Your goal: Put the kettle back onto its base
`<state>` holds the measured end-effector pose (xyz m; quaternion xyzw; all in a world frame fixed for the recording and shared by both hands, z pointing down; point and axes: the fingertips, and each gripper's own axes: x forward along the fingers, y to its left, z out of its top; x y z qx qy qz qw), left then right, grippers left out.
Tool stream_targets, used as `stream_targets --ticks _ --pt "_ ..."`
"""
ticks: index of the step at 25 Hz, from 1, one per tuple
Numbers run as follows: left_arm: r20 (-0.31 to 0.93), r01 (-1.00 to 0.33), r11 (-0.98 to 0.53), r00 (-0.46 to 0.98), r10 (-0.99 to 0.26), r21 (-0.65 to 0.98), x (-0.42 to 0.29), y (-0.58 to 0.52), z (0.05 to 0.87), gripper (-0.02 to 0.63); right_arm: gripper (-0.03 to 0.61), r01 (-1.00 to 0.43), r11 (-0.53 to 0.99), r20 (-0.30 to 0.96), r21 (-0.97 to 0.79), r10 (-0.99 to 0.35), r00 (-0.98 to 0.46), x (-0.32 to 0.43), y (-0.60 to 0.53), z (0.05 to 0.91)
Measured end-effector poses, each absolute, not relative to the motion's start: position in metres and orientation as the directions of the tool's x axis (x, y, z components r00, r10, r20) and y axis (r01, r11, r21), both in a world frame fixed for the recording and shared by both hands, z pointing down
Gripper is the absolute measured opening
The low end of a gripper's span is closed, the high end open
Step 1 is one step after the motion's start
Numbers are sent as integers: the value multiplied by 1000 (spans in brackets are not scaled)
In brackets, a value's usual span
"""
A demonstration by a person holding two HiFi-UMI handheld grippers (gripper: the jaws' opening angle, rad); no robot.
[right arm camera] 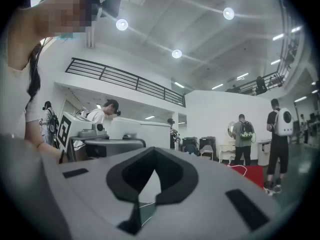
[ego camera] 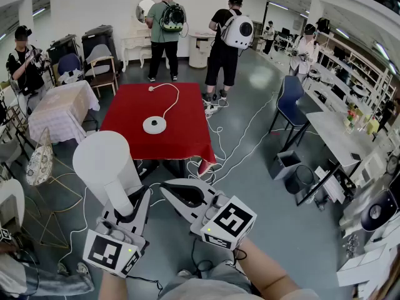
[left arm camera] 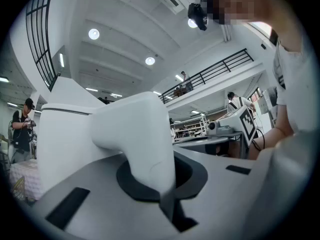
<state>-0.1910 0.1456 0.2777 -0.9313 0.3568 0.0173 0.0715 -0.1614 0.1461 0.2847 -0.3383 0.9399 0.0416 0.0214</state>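
The left gripper point(ego camera: 127, 204) pinches the white kettle point(ego camera: 103, 161) by its handle, while the round base point(ego camera: 154, 125) waits up-frame, centre, on the red table point(ego camera: 187, 130).

Kettle point(ego camera: 103, 164): smooth matt white plastic. Tablecloth point(ego camera: 128, 114): red cloth. Floor point(ego camera: 250, 186): glossy grey.
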Motion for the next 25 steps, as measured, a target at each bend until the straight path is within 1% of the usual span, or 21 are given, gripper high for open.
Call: stream_targets --ticks 12,17,25 --pt "-67 -653 -749 757 -649 -113 -186 148 287 8 8 -643 763 -70 65 -639 -766 -164 148 288" --pt "-69 -649 -751 761 -646 -125 -183 149 287 8 8 -646 763 -93 30 -641 -762 -160 150 286" --pt "-78 -640 -754 767 -637 -146 -168 138 285 8 7 -628 776 -43 52 -627 -778 -149 138 298"
